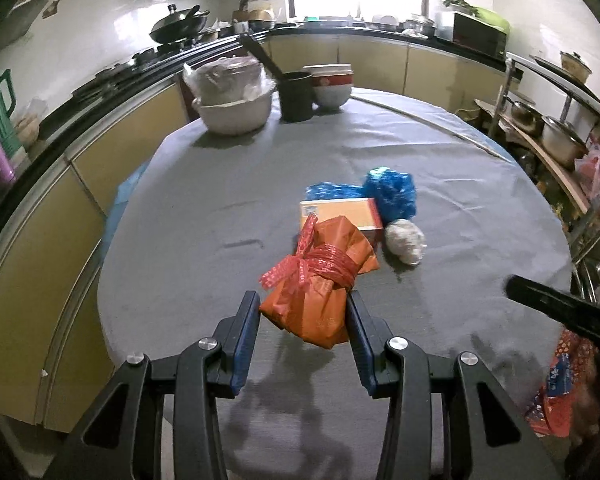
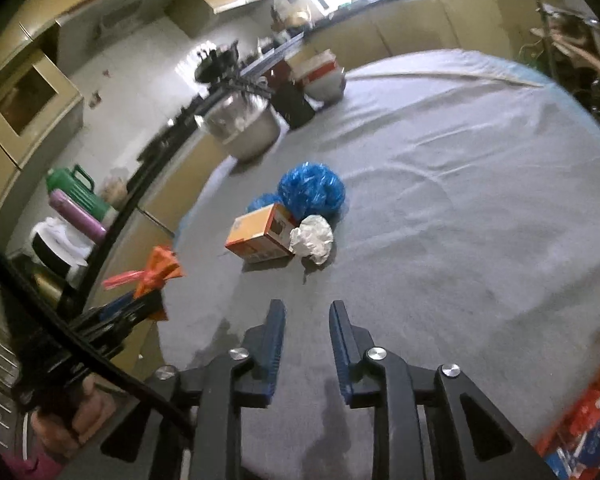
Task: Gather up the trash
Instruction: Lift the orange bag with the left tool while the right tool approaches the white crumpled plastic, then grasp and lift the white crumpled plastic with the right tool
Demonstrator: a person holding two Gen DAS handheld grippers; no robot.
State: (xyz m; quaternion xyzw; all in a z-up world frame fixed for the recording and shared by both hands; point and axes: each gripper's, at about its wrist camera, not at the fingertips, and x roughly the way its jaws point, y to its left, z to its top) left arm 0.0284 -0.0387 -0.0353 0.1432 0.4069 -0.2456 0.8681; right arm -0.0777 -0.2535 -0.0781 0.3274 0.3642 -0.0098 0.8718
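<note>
My left gripper [image 1: 303,303] is shut on an orange bag tied with red ribbon [image 1: 320,280] and holds it above the grey table [image 1: 220,208]. The bag also shows at the left of the right wrist view [image 2: 156,268]. On the table lie an orange box [image 1: 342,213] [image 2: 260,236], blue plastic bags [image 1: 392,192] [image 2: 310,194] and a crumpled white paper ball [image 1: 405,240] [image 2: 312,237]. My right gripper [image 2: 307,308] is open and empty, above the table, short of the paper ball. Its black finger shows at the right of the left wrist view [image 1: 560,308].
Stacked bowls [image 1: 236,100], a dark cup [image 1: 296,96] and a red-white bowl [image 1: 332,84] stand at the table's far edge. A red patterned bag [image 1: 560,384] [image 2: 588,412] hangs at the near right. Counters lie left and behind; a rack with pots [image 1: 556,136] stands right.
</note>
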